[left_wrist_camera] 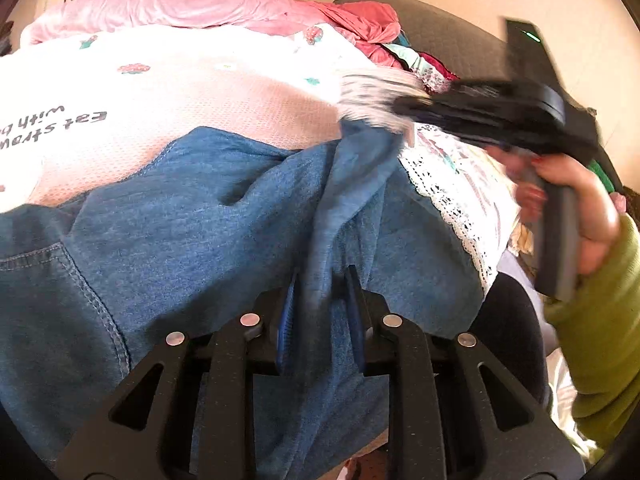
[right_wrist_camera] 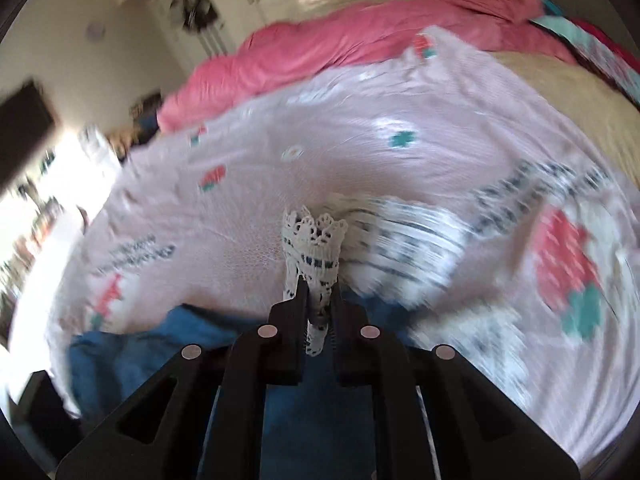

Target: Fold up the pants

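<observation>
Black gripper (left_wrist_camera: pixel 320 280) linkages, silver rivets, blue pads, green sleeve (left_wrist_camera: pixel 600 332)

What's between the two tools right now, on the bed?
A raised ridge of the blue pants runs from the left tool up to the right tool, which also pinches the lace trim; left wrist view shows it.
</observation>
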`<state>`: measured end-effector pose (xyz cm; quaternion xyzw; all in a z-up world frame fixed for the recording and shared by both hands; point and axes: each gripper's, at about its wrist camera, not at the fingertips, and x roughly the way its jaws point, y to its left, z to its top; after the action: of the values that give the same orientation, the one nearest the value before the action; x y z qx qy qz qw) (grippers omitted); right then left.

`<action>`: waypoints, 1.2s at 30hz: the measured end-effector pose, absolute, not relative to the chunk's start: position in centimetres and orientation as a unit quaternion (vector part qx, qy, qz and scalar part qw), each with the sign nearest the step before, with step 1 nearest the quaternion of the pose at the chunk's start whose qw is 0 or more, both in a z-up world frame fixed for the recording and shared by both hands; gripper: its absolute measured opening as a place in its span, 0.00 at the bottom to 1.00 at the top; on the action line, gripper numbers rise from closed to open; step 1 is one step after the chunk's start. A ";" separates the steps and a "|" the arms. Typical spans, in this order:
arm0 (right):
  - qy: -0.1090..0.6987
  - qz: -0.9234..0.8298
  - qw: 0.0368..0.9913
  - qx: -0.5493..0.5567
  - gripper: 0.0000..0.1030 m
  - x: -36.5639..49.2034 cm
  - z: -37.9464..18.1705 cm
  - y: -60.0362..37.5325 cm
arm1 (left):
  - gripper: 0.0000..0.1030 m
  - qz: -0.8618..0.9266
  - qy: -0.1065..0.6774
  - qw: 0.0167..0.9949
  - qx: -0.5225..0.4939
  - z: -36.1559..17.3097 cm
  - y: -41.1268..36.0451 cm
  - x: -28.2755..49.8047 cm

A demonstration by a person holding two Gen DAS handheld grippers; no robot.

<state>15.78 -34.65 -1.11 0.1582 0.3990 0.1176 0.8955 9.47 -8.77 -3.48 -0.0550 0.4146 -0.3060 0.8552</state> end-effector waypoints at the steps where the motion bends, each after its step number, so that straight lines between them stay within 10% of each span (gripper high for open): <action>1: 0.397 0.113 0.896 0.165 0.09 15.1 -1.0 -35.5 | 0.12 -0.304 0.413 0.857 -0.051 -3.4 -8.8 9.3; 15: 0.404 0.108 0.872 0.255 0.13 6.5 -4.5 -40.8 | 0.06 -0.316 0.378 0.870 -0.002 -3.2 -9.1 7.7; 19: 0.401 0.107 0.863 0.288 0.28 6.2 -5.5 -41.8 | 0.06 -0.321 0.373 0.870 0.011 -3.2 -9.4 7.2; 36: 0.397 0.113 0.864 0.287 0.15 1.7 -5.0 -44.1 | 0.00 -0.332 0.382 0.863 0.005 -2.6 -8.7 4.2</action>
<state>1.71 -44.12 -5.04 0.2868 0.3972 0.1133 0.8644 4.22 -8.72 -2.61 0.0053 0.3818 -0.3318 0.8626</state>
